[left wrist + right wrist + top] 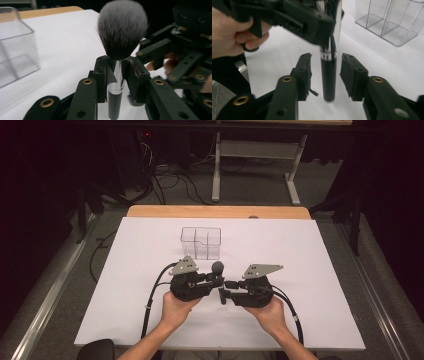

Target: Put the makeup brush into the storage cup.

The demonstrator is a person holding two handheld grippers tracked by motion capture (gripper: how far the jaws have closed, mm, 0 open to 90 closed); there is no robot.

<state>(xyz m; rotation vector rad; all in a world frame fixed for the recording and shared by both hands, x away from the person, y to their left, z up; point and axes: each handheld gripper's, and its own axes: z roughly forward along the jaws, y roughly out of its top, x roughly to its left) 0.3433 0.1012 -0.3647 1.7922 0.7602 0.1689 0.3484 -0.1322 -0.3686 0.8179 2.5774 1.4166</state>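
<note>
Nearest us, our two hands sit at the table's front edge, each w/ a gripper, tips pointed at each other over the white table [310, 285]. The left gripper [117, 75] is clamped on the makeup brush [121, 30], pads pinching the shiny metal ferrule just under the bristles, so the brush stands upright, fluffy head on top, black handle hanging free below. We judge that grip is picked on purpose: holding high leaves the handle bare for the other hand.

The right gripper [328, 75] is spread wide, one jaw on each side of the black handle, not touching it yet as far as we can tell. Its view looks straight along the handle's lower end, so it seems lined up to take over, prob. a hand-to-hand pass. In the high view the brush head [218, 267] shows just above the spot where both grippers meet, lifted off the surface.

Farther back, mid-table, stands a clear plastic organizer [201, 241] w/ several open-top compartments, all looking empty. It's near but apart from the grippers, and we reckon it's where the brush ends up. Beyond that, the wooden table edge [220, 211], then floor w/ cables.
</note>
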